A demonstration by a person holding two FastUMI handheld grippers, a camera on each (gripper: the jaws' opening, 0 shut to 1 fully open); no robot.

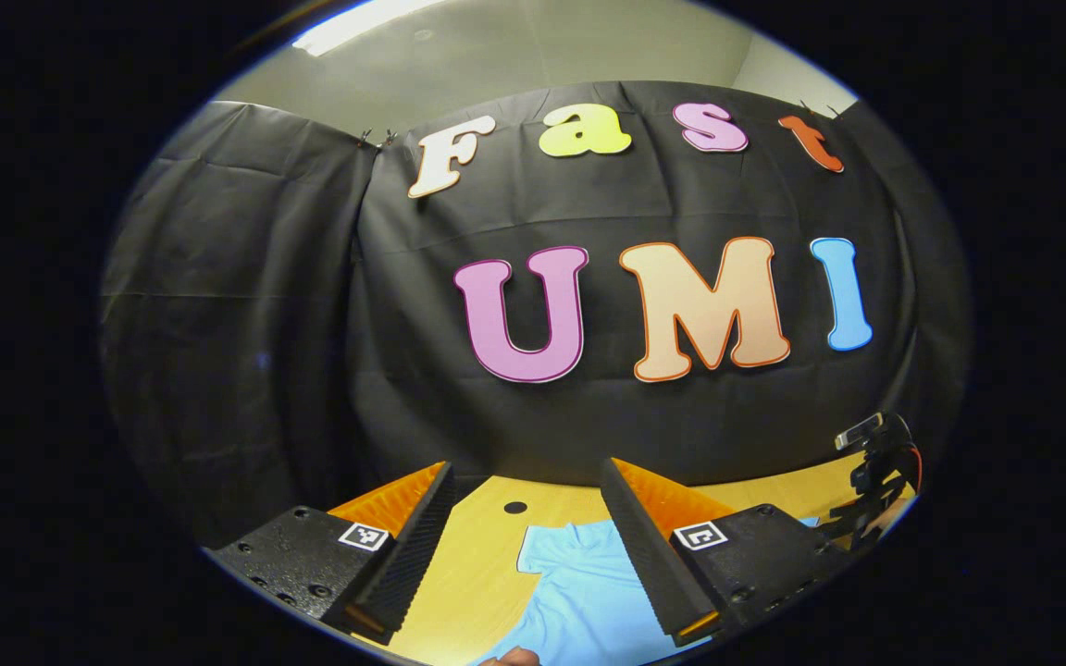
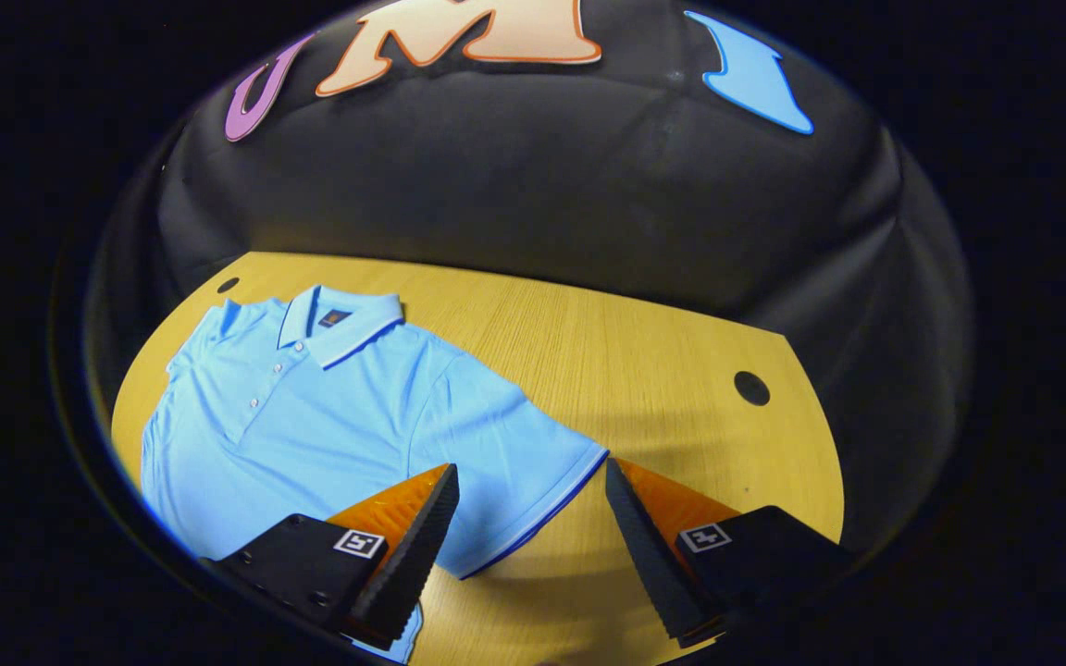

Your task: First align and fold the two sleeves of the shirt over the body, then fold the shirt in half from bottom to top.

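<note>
A light blue polo shirt lies flat and face up on the wooden table, collar toward the booth wall. Its right-hand sleeve spreads out to the side, its white-trimmed cuff between the fingers of my right gripper, which is open and hovers just above it. In the left gripper view a sleeve of the shirt lies on the table below my left gripper, which is open and held above the cloth. The other gripper shows far off at the right in the left gripper view.
The table has a round cable hole at the right and another hole near the wall. Black cloth walls close in the far side and both flanks. Bare wood lies to the right of the shirt.
</note>
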